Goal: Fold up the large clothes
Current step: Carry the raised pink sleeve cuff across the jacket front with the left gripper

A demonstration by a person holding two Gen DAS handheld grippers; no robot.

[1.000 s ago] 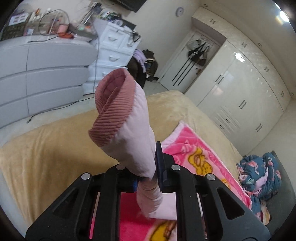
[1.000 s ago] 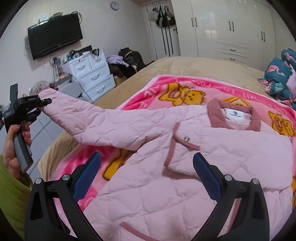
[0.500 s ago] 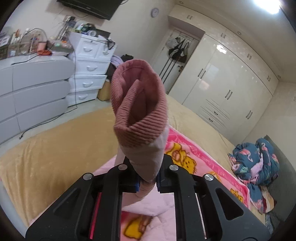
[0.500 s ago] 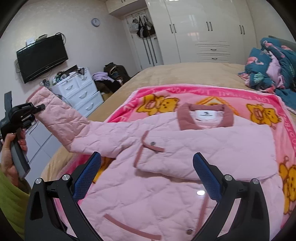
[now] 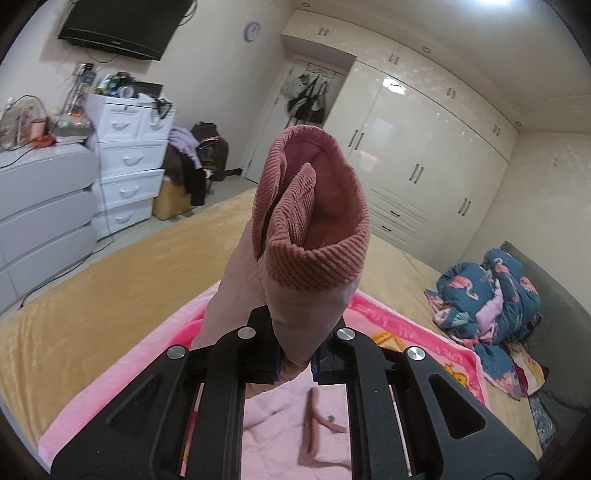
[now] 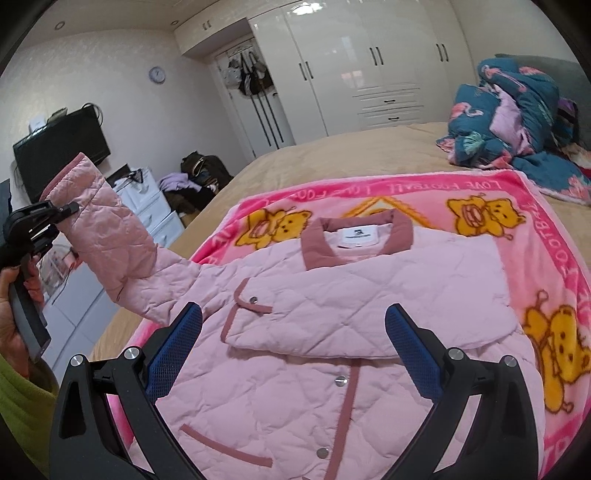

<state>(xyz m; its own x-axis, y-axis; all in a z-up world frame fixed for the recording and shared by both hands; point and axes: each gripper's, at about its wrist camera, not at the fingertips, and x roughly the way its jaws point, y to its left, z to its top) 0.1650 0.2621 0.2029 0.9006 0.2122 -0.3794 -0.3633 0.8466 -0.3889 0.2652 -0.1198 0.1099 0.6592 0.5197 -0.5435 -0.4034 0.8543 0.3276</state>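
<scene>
A wall-mounted television (image 5: 122,27) hangs above white drawers (image 5: 129,162) at far left. A crumpled flamingo-print quilt (image 6: 517,125) lies at far right, beside white wardrobes (image 6: 369,62).

2 fisheye views are given, each taken from a handheld gripper and aimed forward along its jaws. In the left wrist view, the camera is set very close behind a raised sleeve cuff (image 5: 314,210), which fills the centre; beyond it the bed (image 5: 110,295), the white drawers (image 5: 129,162) and the wardrobe (image 5: 424,166) are faced, tilted slightly downward. In the right wrist view, the pink jacket (image 6: 369,295) on the cartoon blanket (image 6: 554,236) is looked down upon from near. The left gripper (image 6: 40,218) is caught at that frame's left edge. Bed, wardrobe, wall clock (image 6: 157,75) and the blue bedding heap (image 6: 517,122) are shared.
</scene>
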